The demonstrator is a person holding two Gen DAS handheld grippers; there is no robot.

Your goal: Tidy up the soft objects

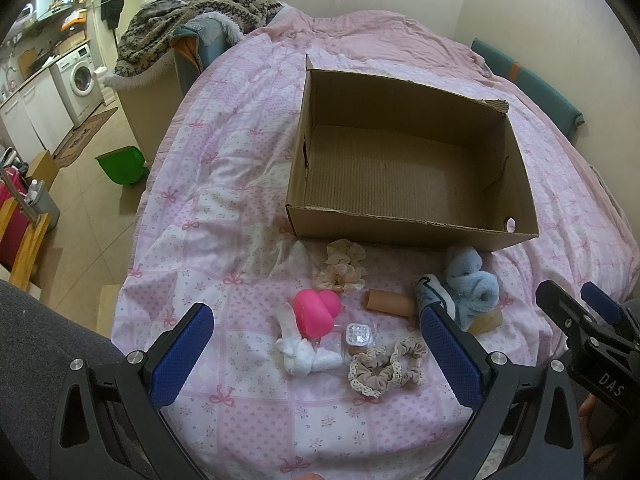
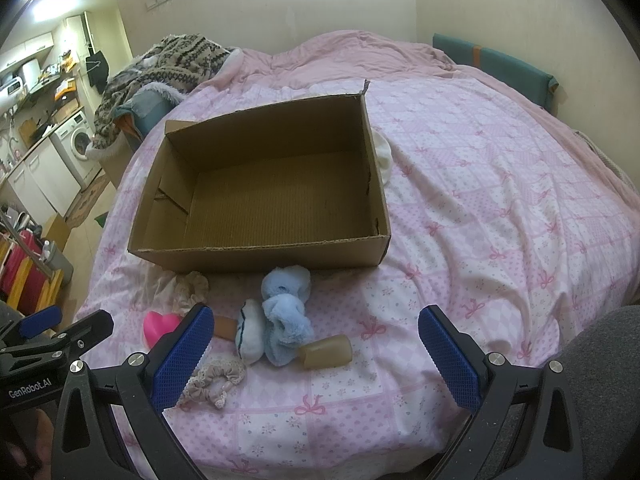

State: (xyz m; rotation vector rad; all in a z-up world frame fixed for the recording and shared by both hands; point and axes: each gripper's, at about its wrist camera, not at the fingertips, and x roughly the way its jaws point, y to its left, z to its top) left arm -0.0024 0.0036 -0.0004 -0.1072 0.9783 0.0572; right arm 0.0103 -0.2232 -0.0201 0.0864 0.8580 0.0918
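An empty cardboard box (image 1: 412, 236) (image 2: 256, 254) sits open on the pink bedspread. In front of it lie soft items: a pink heart (image 1: 316, 312) (image 2: 160, 326), a white cloth bundle (image 1: 304, 354), cream scrunchies (image 1: 344, 268), beige lace scrunchies (image 1: 384, 366) (image 2: 216, 378), blue fluffy socks (image 1: 472, 284) (image 2: 286, 312), a tan tube (image 1: 390, 302) and a tan cup (image 2: 328, 352). My left gripper (image 1: 316, 340) is open above the heart and bundle. My right gripper (image 2: 316, 340) is open above the socks and cup.
A small clear plastic packet (image 1: 358, 336) lies among the items. A white cloth (image 2: 382, 156) lies behind the box's right wall. A blanket pile (image 1: 200, 12) sits at the bed's far left. The floor, a green bin (image 1: 122, 164) and a washing machine (image 1: 80, 76) are left.
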